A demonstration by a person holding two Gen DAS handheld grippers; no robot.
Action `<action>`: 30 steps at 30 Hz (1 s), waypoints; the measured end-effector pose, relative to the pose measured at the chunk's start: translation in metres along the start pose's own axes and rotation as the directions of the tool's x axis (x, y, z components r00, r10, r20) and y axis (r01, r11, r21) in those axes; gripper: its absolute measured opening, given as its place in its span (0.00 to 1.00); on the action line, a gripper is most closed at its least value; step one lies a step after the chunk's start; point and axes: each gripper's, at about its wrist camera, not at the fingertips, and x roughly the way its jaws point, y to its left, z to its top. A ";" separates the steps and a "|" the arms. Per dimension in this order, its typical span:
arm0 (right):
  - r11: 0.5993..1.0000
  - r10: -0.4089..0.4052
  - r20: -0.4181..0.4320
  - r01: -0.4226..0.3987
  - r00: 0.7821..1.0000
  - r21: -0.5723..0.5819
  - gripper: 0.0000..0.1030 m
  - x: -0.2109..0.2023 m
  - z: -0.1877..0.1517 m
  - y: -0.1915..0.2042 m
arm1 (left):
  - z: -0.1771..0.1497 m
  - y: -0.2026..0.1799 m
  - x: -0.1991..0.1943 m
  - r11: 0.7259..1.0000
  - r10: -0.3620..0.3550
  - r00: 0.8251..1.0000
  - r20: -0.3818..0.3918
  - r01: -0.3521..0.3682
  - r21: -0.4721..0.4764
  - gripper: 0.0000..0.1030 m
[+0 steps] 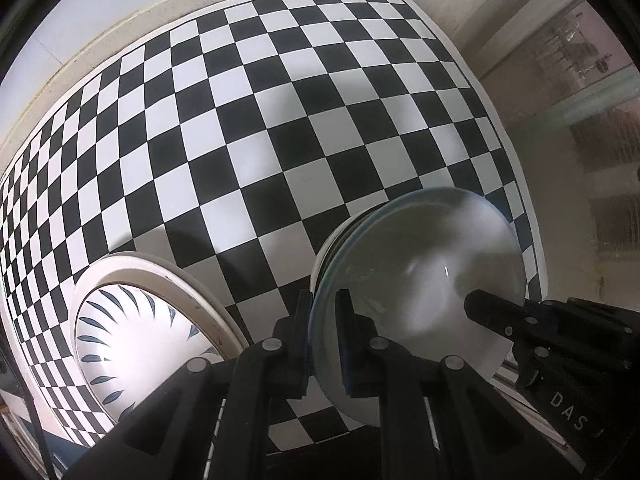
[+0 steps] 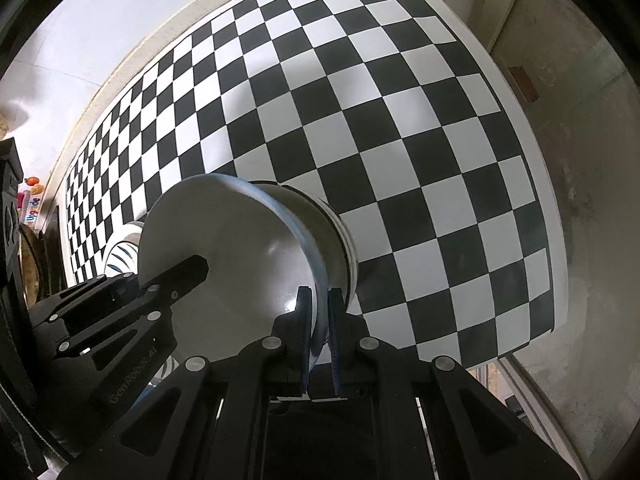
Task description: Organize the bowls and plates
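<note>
Both grippers clamped on the round white bowl w/ pale blue rim [image 1: 420, 280]: left gripper [image 1: 324, 344] and right gripper [image 2: 319, 328] on opposite rim edges. Bowl sits just right of the white plate w/ blue leaf pattern [image 1: 132, 332], over the b/w checkered mat [image 1: 280, 120]; contact w/ mat unclear. Step looks like placing. Next: confirm it's seated, then release both.

Two wrist cameras, both aimed steeply down at the checkered mat [image 1: 256, 128]

Each looks along its own fingers from close above — left and right views share the bowl [image 1: 420, 264] between them, and each catches the other gripper.
</note>
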 end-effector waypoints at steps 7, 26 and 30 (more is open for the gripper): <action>1.000 -0.018 -0.008 0.018 1.000 -0.005 0.10 0.002 0.005 0.000 | 0.001 0.000 0.006 1.000 0.006 1.000 -0.010 -0.006 -0.002 0.09; 0.999 -0.037 -0.001 0.037 0.999 -0.005 0.17 -0.002 0.004 0.001 | 0.003 0.002 0.000 1.000 0.025 1.000 -0.001 -0.025 -0.004 0.23; 0.999 -0.050 0.010 0.050 0.999 -0.019 0.17 -0.007 0.001 0.002 | 0.001 0.007 -0.008 0.999 0.034 0.999 0.039 -0.034 0.007 0.48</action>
